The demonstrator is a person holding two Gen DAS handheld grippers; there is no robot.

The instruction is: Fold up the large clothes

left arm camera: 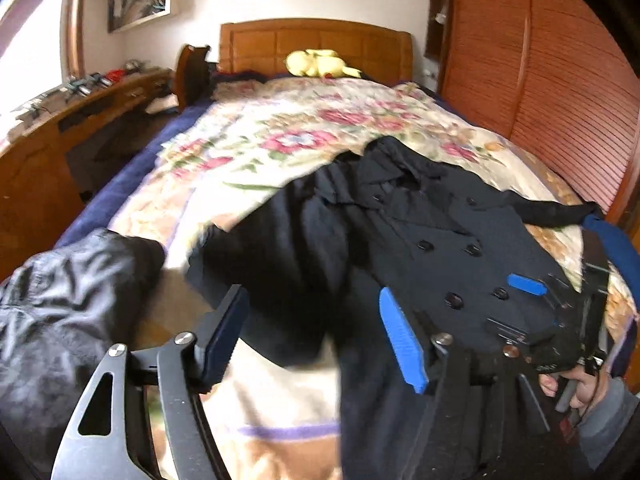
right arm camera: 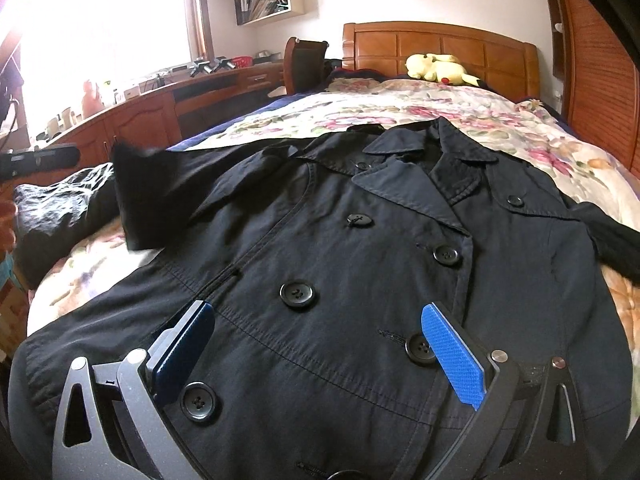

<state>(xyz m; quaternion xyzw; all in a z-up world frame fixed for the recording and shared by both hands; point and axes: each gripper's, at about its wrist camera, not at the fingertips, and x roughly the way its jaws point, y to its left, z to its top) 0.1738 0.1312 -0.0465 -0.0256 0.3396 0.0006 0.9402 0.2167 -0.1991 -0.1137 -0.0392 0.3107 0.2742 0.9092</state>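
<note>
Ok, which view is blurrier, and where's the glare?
Left wrist view: motion blur smears the coat and quilt; window blown out at upper left. Right wrist view: coat buttons sharp, only the sleeve blurred; strong glare from the window; fisheye bends both.

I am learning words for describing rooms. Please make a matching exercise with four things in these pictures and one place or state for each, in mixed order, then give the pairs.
Things:
1. dark coat
2. yellow plush toy
3. left gripper
4. crumpled black garment

Places or states:
A. by the headboard
B. open, holding nothing
C. spread front up, buttons showing
D. bunched at the bed's edge

Pairs: 1-C, 2-A, 3-B, 4-D
</note>
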